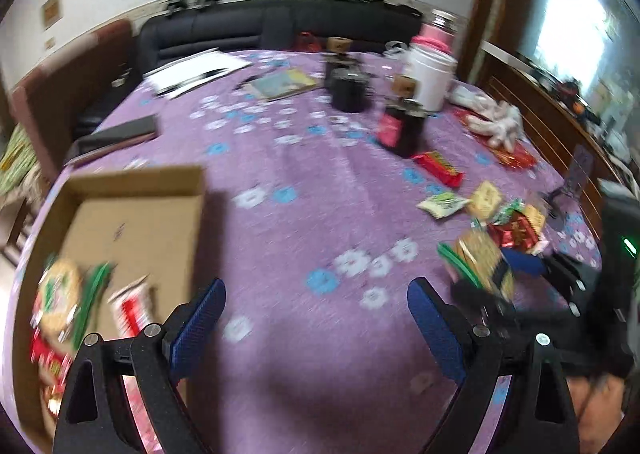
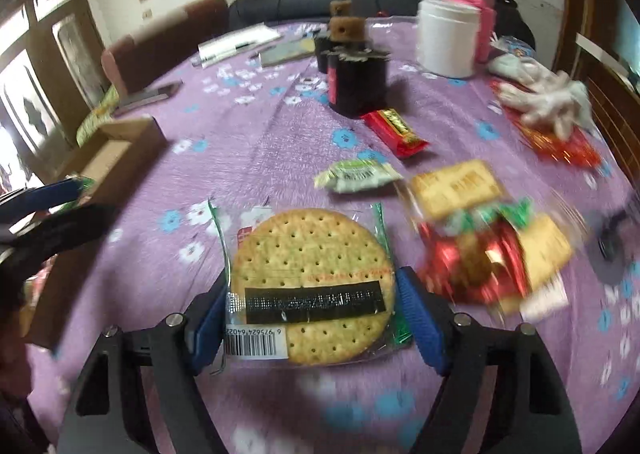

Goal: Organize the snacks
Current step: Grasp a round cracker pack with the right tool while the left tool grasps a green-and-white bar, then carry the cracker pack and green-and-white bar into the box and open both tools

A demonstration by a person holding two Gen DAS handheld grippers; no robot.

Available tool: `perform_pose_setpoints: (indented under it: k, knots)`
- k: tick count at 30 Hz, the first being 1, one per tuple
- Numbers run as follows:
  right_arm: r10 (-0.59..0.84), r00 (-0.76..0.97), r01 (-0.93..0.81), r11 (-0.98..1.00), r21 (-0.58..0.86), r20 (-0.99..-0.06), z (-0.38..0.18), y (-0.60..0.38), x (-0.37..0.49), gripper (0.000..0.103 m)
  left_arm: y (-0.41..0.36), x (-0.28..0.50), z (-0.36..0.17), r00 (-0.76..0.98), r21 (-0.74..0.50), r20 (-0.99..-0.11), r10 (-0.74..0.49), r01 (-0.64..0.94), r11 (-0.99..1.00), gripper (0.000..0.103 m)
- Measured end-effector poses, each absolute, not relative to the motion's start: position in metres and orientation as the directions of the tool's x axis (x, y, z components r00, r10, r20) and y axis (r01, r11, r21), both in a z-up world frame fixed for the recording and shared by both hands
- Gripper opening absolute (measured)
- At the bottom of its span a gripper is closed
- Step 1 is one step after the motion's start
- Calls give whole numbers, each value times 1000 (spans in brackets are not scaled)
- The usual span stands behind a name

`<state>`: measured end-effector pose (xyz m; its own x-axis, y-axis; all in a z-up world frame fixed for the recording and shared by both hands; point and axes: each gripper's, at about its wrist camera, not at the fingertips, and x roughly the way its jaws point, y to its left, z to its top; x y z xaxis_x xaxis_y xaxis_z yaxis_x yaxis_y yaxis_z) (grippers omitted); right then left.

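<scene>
Two claws: the right claw (image 2: 312, 294) pinches a round cracker packet (image 2: 310, 286) above the counter (image 2: 260, 141), while the left claw (image 1: 316, 306) hangs spread beside the cardboard box (image 1: 132, 221).

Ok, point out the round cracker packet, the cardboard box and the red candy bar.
round cracker packet (image 2: 310, 278): right wrist view, cracker face.
cardboard box (image 1: 136, 177): left wrist view, far wall.
red candy bar (image 2: 396, 131): right wrist view, wrapper middle.

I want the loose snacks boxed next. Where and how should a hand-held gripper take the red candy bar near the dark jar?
Grip the red candy bar across its narrow middle, one finger on each long edge, coming from above. It lies flat on the tablecloth, long and slim, so I think the short width suits the fingers best.
</scene>
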<state>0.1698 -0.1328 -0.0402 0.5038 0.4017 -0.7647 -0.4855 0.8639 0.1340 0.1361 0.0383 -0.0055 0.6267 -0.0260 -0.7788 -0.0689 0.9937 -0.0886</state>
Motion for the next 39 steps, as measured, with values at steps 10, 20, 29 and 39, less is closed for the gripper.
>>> perform_pose_setpoints:
  k: [10, 20, 29, 39]
  knots:
    - [478, 539, -340, 877, 341, -693, -45, -230, 101, 77, -54, 214, -34, 585, 23, -805, -99, 196, 980, 94]
    - [491, 561, -297, 871, 392, -666, -43, -255, 73, 77, -76, 255, -54, 531, -6, -839, -120, 211, 977, 24]
    - [515, 565, -316, 857, 407, -645, -39, -250, 66, 77, -71, 237, -46, 560, -57, -812, -164, 204, 977, 11]
    - [543, 577, -349, 839, 417, -610, -28, -241, 57, 50, -36, 167, -6, 664, -28, -742, -94, 109, 994, 11]
